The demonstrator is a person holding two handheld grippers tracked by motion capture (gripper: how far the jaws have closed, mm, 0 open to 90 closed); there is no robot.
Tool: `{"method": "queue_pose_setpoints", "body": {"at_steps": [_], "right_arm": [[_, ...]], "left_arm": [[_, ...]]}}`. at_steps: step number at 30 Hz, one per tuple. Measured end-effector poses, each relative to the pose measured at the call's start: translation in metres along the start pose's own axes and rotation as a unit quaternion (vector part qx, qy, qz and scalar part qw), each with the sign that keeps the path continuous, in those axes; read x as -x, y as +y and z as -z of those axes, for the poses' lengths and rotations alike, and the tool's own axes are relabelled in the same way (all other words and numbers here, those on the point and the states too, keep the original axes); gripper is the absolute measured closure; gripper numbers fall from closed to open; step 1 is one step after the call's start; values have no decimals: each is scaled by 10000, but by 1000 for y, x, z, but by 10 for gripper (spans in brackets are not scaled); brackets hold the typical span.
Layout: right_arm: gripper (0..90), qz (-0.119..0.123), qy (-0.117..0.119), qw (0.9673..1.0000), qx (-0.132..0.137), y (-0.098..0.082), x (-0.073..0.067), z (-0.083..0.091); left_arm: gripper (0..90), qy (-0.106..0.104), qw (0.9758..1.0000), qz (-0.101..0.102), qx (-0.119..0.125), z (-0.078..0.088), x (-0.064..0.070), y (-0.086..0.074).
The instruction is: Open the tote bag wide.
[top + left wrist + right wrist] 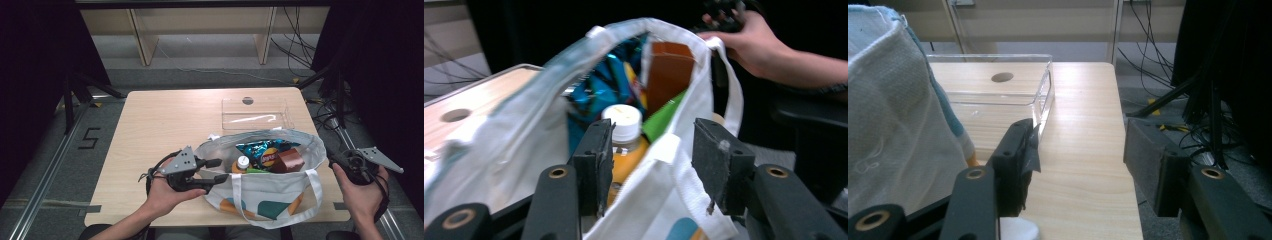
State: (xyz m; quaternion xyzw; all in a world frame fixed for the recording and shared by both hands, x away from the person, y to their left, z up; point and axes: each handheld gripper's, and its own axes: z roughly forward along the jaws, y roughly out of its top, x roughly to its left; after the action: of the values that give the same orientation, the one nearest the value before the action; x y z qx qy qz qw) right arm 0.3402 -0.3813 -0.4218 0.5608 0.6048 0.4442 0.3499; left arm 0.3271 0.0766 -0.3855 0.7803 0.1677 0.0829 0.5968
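Canvas tote bag (260,192): soft, limp white cloth with teal and orange patches; it stands open near the table's front edge, between the two grippers; I judge it will fold and sag wherever it is pinched, so the hemmed rim or a strap is the place to take hold, not the slack wall
Straps (314,200): flat webbing loops hanging down the front; light, floppy, easy to pinch; likely to slip round rather than lift the load evenly
Left gripper (216,171): held level in the person's left hand, pointing right at the bag's left rim; jaws spread, one inside the mouth and one outside, straddling the rim cloth (664,150); pads not pressing it as far as the left gripper view tells
Right gripper (334,161): in the right hand, just beside the bag's right side, at the table's right edge; jaws parted with bare wooden table top (1083,165) between them; holding nothing
Orange juice bottle (624,142): white cap, upright inside; probably the heaviest item, smooth and slippery
Crisp packet (262,152): blue foil, light, crushable
Brown carton (291,161): stiff, leaning inside beside the packet
Clear plastic tray (256,114): rigid, empty, farther back on the table, just behind the bag
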Motion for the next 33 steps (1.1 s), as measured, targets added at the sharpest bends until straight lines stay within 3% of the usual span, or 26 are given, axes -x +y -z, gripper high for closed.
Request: {"method": "queue_pose_setpoints", "body": {"at_steps": [3, 5, 6, 8, 10, 11, 13, 16, 18, 20, 22, 26, 32, 33], "right_arm": [[468, 112, 19, 9999, 58, -1, 2, -1], [467, -11, -24, 9999, 116, -1, 0, -2], [467, -8, 9, 10000, -32, -1, 0, -1], [467, -5, 12, 10000, -30, -1, 0, -1], [467, 108, 45, 9999, 18, -1, 2, -2], [467, -9, 10, 10000, -31, -1, 1, -1], [467, 55, 118, 9999, -6, -1, 3, -2], [466, -9, 49, 10000, -41, -1, 1, -2], [466, 31, 26, 10000, -37, -1, 2, -2], [467, 51, 124, 9999, -22, -1, 2, -3], [479, 40, 73, 10000, -4, -1, 2, -2], [567, -159, 202, 9996, 123, 7, 5, 5], [662, -344, 578, 9969, 407, 24, 0, 21], [670, -399, 760, 9952, 471, 30, -4, 26]], "left_arm": [[509, -102, 9998, -153, -125, -10, 5, -1], [519, -126, 9992, -238, -291, -17, 7, -3], [542, -121, 9985, -283, -448, -24, 6, -6], [552, -133, 9984, -293, -468, -27, 6, -8], [586, -61, 9970, -371, -677, -33, 5, -11], [600, -72, 9965, -428, -718, -34, 4, -12], [625, -59, 9956, -517, -781, -37, 4, -13], [663, -51, 9944, -605, -863, -40, 6, -13], [695, -67, 9918, -797, -1001, -44, 6, -13], [733, -40, 9922, -716, -1018, -45, 7, -14], [775, -53, 9911, -804, -1062, -45, 6, -15], [828, -68, 9911, -722, -1119, -47, 6, -17], [839, -144, 9911, -689, -1132, -46, 8, -16], [840, -178, 9908, -716, -1137, -45, 10, -15]]}}
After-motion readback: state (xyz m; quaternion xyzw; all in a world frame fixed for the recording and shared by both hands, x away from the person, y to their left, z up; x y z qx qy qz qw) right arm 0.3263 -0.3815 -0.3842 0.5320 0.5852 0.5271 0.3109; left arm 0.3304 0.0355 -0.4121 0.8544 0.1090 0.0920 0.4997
